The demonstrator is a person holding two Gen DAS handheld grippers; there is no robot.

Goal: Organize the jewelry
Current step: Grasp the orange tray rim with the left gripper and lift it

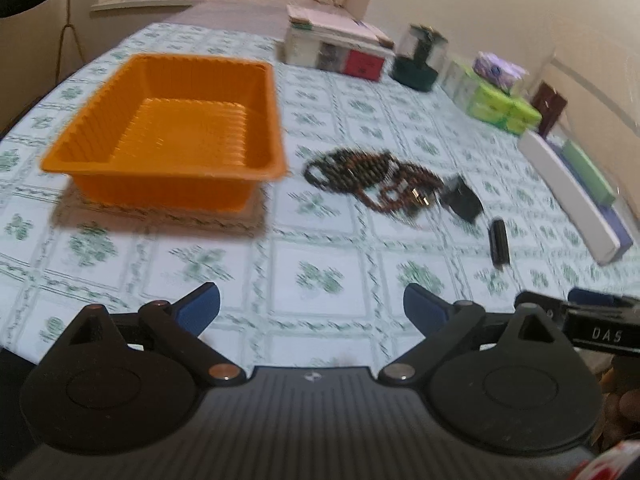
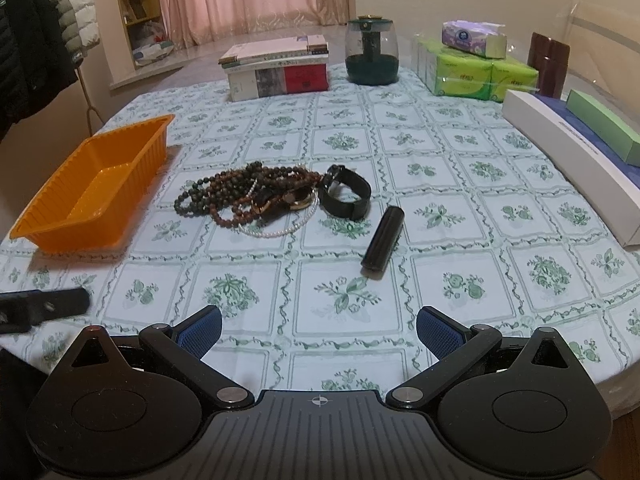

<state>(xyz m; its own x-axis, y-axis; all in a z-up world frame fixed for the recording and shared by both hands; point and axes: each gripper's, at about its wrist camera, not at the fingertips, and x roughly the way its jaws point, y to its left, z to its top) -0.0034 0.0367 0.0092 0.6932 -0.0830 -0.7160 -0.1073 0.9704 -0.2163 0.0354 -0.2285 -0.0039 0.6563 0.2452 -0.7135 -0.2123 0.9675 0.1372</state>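
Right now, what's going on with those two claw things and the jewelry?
Left gripper open, right gripper open, both empty. Jewelry pile on tablecloth, orange tray empty. Black cylinder lies nearby.

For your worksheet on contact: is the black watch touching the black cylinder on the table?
Apart. The right wrist view shows bare tablecloth between the black watch and the black cylinder, which lies nearer the camera, clear of the strap.

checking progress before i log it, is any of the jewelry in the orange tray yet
No: the orange tray shows only its bare ribbed floor, while the bead necklaces and the black watch lie on the tablecloth beside it.
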